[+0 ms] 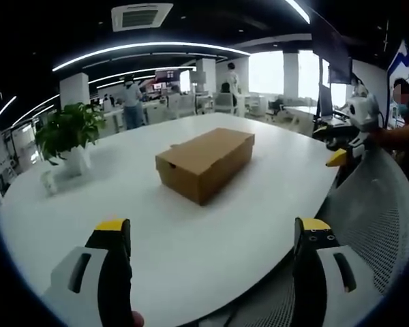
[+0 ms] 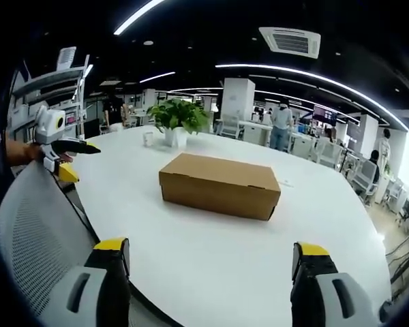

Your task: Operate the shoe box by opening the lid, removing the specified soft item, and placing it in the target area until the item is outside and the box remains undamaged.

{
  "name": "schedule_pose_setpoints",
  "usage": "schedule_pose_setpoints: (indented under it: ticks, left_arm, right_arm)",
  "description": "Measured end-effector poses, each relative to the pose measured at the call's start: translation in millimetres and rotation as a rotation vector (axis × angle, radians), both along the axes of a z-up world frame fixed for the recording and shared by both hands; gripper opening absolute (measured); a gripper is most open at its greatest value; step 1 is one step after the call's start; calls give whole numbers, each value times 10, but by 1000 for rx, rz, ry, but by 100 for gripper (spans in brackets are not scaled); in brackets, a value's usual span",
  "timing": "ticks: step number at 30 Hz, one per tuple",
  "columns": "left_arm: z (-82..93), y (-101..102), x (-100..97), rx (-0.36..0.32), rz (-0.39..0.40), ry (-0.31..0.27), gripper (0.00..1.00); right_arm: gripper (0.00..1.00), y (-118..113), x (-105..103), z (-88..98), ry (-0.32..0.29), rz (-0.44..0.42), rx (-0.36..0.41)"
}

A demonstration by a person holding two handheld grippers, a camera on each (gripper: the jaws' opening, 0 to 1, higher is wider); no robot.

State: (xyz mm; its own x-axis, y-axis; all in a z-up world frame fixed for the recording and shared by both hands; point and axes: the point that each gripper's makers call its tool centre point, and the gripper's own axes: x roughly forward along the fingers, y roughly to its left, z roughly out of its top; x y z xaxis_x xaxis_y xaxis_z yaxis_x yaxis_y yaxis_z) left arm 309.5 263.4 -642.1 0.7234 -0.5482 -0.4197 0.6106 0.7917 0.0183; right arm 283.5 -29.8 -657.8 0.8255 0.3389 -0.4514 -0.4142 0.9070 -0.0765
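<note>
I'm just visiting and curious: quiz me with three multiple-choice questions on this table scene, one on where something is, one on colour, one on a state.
1. Where does the potted plant stand?
A. on the white table, beyond the box
B. on the box
C. on the floor

2. What colour is the shoe box?
A. white
B. brown
C. blue

3. How is the box's lid?
A. off
B. half raised
C. shut

Answers: 1 A, the plant's pot rests on the tabletop behind the box. 2 B, plain cardboard brown. 3 C, the lid lies flat on the box.

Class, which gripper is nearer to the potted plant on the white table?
Left, probably. The left gripper has the potted plant ahead to its left; the right gripper sees it beyond the cardboard box.
</note>
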Motion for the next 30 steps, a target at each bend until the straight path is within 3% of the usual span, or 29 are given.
schedule_pose_setpoints:
  ticks: [14,30]
  left_arm:
    - [87,-34,328,-25,4,-10,99]
    - [51,-128,469,-47,6,-3,99]
  right_arm:
    - [99,-60,303,99,-19,27,-16]
    - [99,-147,387,116,-21,37,-47]
